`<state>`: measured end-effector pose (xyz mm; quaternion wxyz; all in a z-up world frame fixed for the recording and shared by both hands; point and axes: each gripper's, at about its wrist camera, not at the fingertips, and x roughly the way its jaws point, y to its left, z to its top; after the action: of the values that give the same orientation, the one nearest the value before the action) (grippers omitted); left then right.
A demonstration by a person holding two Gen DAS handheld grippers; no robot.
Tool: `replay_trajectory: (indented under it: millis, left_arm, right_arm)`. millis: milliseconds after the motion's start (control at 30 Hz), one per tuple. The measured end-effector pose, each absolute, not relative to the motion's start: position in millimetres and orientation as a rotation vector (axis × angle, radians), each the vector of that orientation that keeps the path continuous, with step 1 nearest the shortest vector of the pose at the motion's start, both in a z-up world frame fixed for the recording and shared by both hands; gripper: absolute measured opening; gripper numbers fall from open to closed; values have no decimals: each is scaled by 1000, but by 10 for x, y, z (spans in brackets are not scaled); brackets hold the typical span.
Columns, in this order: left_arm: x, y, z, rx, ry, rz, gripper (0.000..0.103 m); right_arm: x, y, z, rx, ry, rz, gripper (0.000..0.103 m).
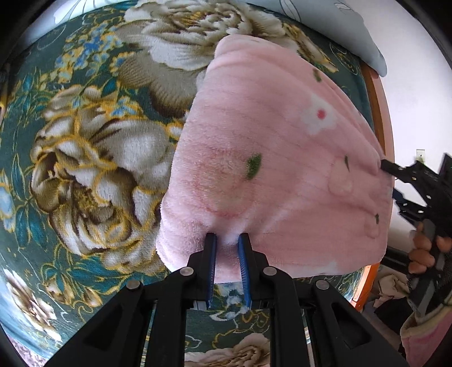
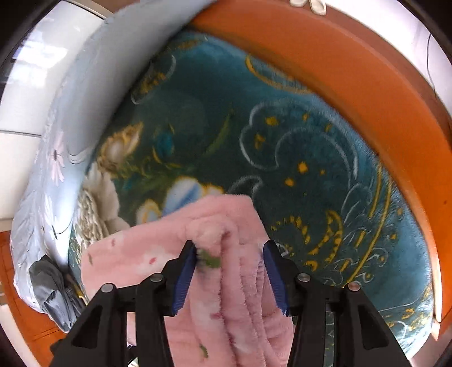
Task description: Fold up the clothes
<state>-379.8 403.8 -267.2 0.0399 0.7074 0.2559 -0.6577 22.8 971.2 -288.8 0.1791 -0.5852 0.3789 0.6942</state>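
A pink fleece garment with white flowers and green specks is stretched above a teal floral blanket. My left gripper is shut on the garment's near edge. In the left wrist view my right gripper grips the garment's right edge, held by a hand. In the right wrist view the bunched pink garment fills the space between the blue pads of my right gripper, whose jaws stand wide around the thick folds.
An orange wooden bed frame borders the blanket. A pale blue quilt lies along the far side, also in the left wrist view. A grey cloth lies by the quilt's end.
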Motion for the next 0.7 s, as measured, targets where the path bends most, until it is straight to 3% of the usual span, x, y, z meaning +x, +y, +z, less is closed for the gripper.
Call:
replay_trajectory:
  millis: [267,467,700]
  left_arm:
    - [-3785,4088,-2549,2144,739,-2075,16]
    - [-3774,4112,-2641,2133,734,-2054,16]
    - [-3858,4204,-2776,2160,653,-2029,16]
  right_arm:
    - [585,8887,-2275,-1765,855,2327,51]
    - [1040,8910,-2602,-1749,980,2135,51]
    - [1119,9108,-2916,-1729,984,1989,50]
